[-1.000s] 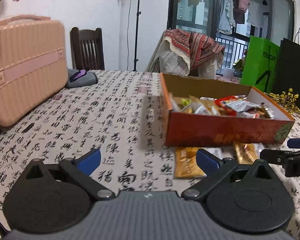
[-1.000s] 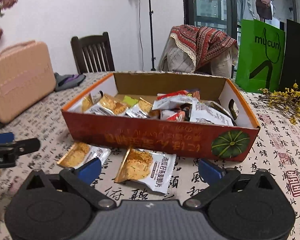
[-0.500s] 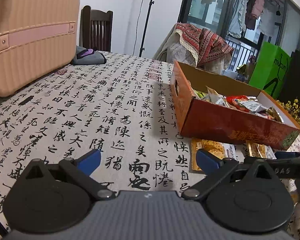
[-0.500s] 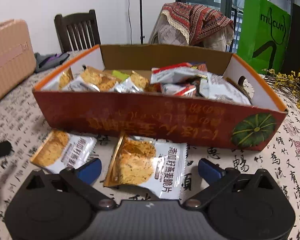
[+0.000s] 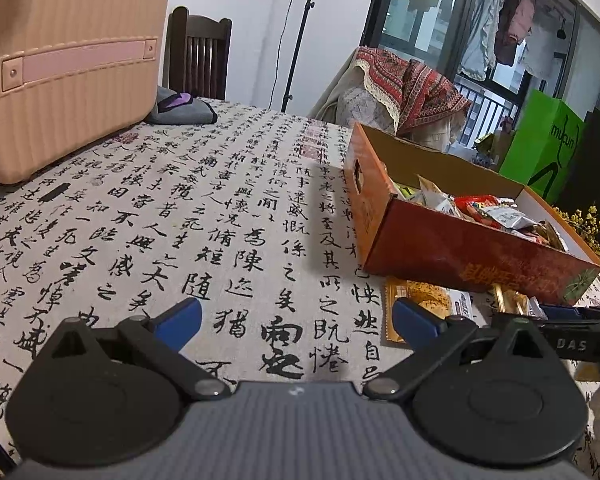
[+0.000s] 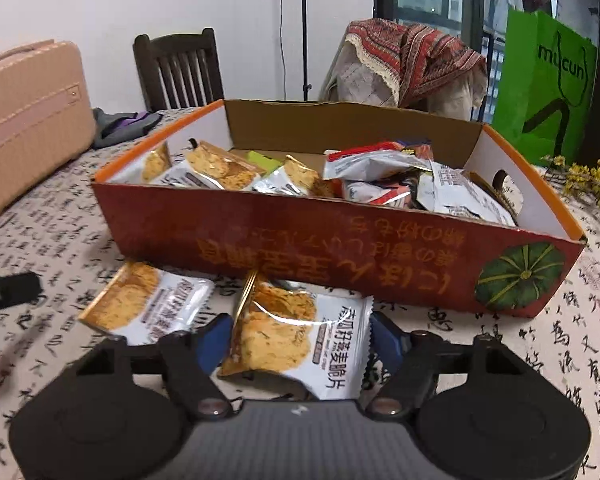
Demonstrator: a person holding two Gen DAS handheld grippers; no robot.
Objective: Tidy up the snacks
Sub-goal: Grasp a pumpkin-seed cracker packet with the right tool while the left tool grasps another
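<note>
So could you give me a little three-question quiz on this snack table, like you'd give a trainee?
1. True or false: the snack box is empty.
2. How many packets lie on the tablecloth in front of the box, in the right wrist view?
3. Which packet sits between the closing jaws of the right gripper: (a) the left packet, (b) the right packet, (c) one inside the box?

Key: 1 false, it holds many packets. 2 two. 3 b; the left gripper is open with nothing between its fingers.
</note>
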